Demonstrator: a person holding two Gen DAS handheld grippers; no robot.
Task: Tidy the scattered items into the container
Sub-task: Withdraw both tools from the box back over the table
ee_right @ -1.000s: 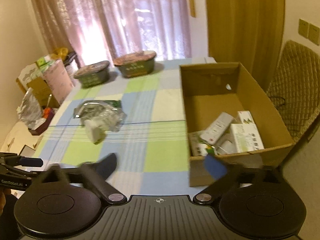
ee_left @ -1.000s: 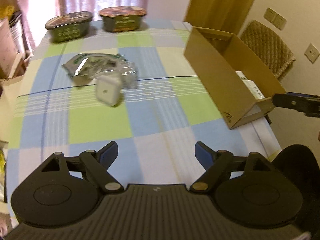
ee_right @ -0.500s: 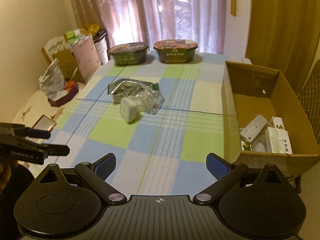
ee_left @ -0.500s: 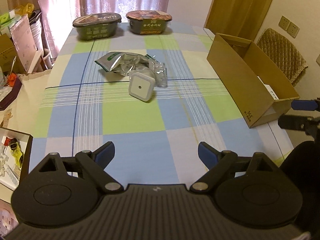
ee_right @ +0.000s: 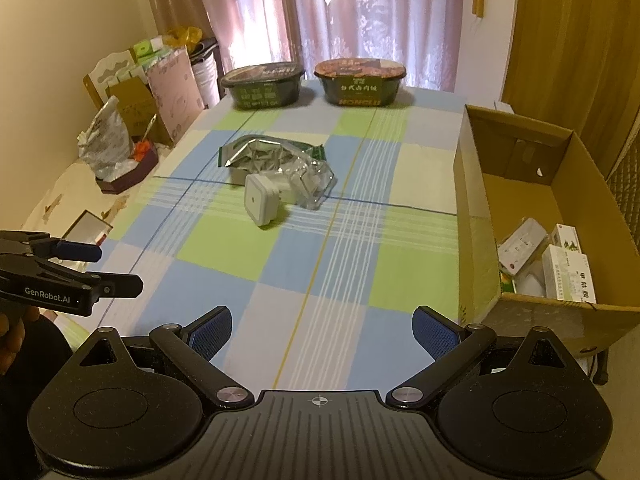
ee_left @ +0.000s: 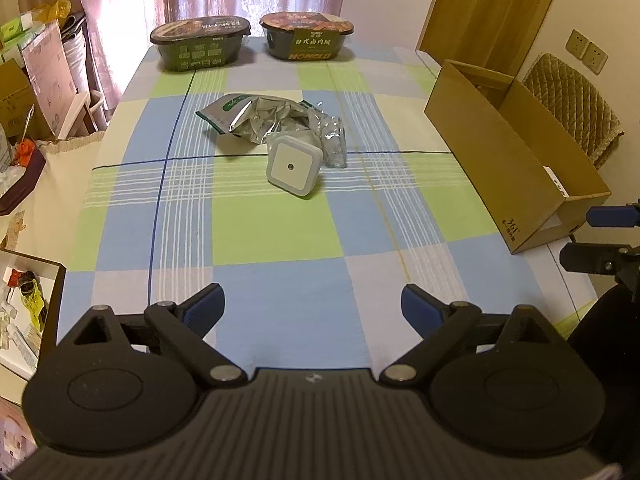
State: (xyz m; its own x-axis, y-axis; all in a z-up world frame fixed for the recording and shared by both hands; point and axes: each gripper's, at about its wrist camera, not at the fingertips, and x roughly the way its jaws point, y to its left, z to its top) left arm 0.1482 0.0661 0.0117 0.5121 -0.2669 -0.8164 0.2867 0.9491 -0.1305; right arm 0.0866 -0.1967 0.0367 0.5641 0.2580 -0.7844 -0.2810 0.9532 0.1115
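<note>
- The left gripper (ee_left: 311, 307) hangs over the near end of the checked tablecloth (ee_left: 276, 236) with its jaws spread wide and nothing between them.
- The right gripper (ee_right: 322, 331) is likewise wide apart and empty, low over the near edge of the table just left of the cardboard box (ee_right: 476, 216).
- The box stands at the table's right edge and already holds a few small cartons and a white power strip; its open top faces up.
- Three loose things remain mid-table, well apart from both grippers: a white square night-light plug (ee_left: 294, 168), a crumpled foil pouch (ee_left: 256, 118) behind it, and a clear plastic wrapper (ee_left: 330, 140) touching its right side.
- The night light looks like a hard, light plastic block, tilted up on one edge. Its smooth faces may slip, so the flat opposite sides of the body are likely the best place to pinch.
- The foil pouch seems nearly weightless and soft; it should crush under the pads, so a raised fold near its middle would suit.
- The clear wrapper is thin and slippery by the look of it, and could lift along with the plug.
- Two sealed noodle bowls (ee_right: 312, 84) sit at the far end; whether they count as clutter is unclear.
</note>
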